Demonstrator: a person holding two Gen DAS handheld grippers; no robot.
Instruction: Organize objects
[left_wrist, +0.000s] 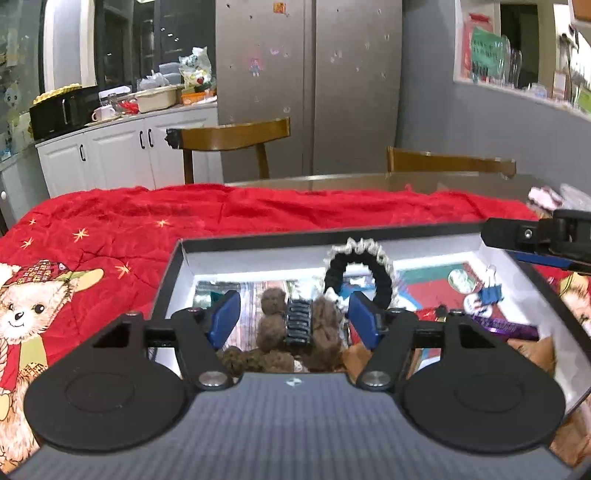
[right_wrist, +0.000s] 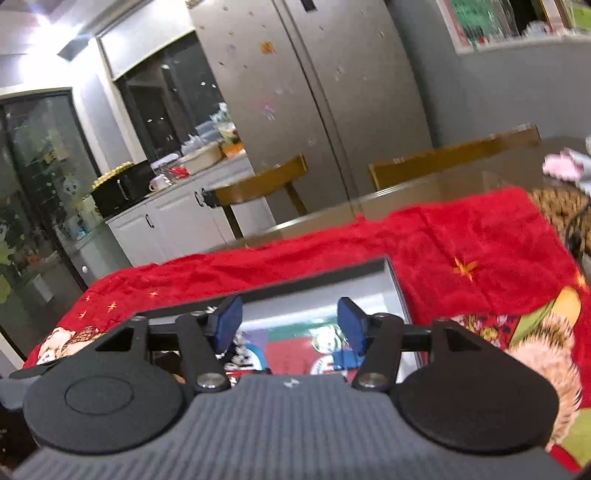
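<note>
Both claws (left_wrist: 293, 319) (right_wrist: 290, 325) apart, empty, over box (left_wrist: 168, 280); fuzzy clip (left_wrist: 299, 325) perhaps below left claw.

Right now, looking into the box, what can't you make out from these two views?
- Left wrist view: near part of the box floor, hidden by the left tool.
- Left wrist view: purple wrapper text, too small.
- Right wrist view: most box contents, hidden by the right tool; the blue binder clip is blurred.
</note>
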